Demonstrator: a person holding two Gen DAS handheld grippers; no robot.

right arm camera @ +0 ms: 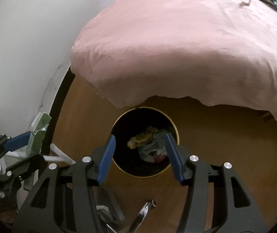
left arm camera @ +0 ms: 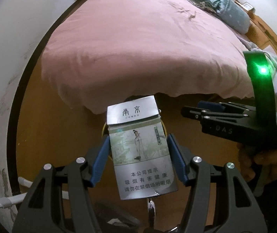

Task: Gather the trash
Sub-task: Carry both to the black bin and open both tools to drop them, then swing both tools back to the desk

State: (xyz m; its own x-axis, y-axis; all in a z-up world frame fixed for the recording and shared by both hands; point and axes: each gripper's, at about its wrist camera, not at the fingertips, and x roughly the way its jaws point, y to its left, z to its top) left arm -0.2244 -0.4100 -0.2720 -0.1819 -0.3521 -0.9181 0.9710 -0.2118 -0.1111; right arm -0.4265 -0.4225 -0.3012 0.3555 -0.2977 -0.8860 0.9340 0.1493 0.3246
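Wooden flooring [right arm camera: 216,136] runs under both grippers, and a round gold-rimmed bin [right arm camera: 174,128] stands on it just in front of the bed. Nearest, the left gripper [left arm camera: 138,155] clamps a cigarette pack [left arm camera: 140,151] by its two long sides, lid flap ajar — probably so it can be carried over the bin, whose rim peeks out behind the pack. The right gripper [right arm camera: 140,155] hangs wide apart and empty above the bin, already holding crumpled wrappers [right arm camera: 148,143]. Beyond, a pink duvet [left arm camera: 138,48] drapes over the bed edge; a white scuffed wall [left arm camera: 6,58] stands left, with blue-green bedding [left arm camera: 225,5] bunched at the far end.
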